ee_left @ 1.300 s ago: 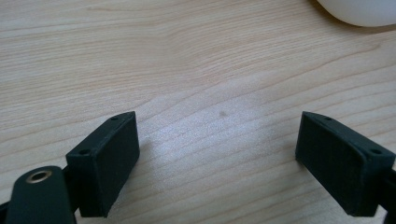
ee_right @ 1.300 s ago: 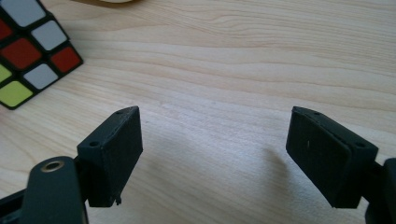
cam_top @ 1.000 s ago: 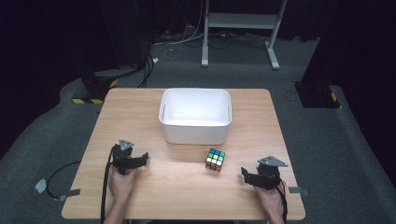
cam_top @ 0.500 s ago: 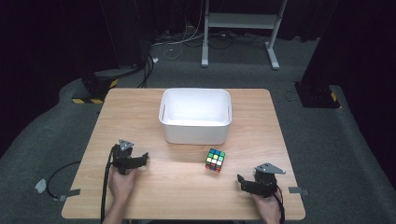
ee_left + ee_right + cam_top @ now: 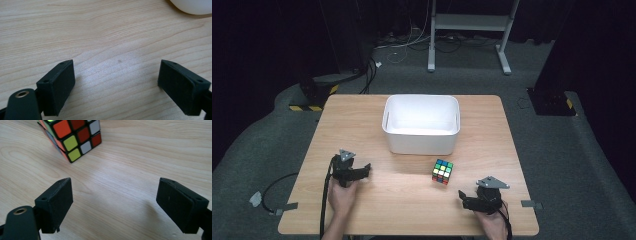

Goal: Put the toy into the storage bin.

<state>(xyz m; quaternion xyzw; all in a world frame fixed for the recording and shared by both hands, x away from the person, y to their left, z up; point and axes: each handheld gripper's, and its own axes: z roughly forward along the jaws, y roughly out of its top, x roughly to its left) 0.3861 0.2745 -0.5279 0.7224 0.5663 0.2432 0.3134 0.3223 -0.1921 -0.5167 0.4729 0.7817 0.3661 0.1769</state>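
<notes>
High view: light wooden rectangular table (image 5: 362,125) on grey carpet, bearing a white rectangular plastic tub (image 5: 421,125) toward the far middle and a multicoloured puzzle cube with black edges (image 5: 442,171) just in front of the tub's near right corner, apart from it. Left hand-held black two-jaw gripper (image 5: 366,169) near the table's front left, grasped by the person's left hand (image 5: 343,195), pointing toward the right, well apart from the cube; grey three-cornered plate on top, black cable trailing off the front edge. Right hand-held black two-jaw gripper (image 5: 463,197) near the front right, grasped by the person's right hand (image 5: 492,225), pointing left, near the cube but not touching it.

Left gripper view: jaws of the left gripper (image 5: 116,82) spread wide, released, with bare wood grain between them; curved white edge of the tub (image 5: 192,6) at the upper right corner.

Right gripper view: jaws of the right gripper (image 5: 113,203) likewise spread wide, released, holding nothing; cube (image 5: 72,137) resting on the table ahead and to the left of the jaws, outside the gap, showing orange, yellow, red and white squares.

Background of the high view: dark surroundings, metal stand legs and loose cables on the floor beyond the table.
</notes>
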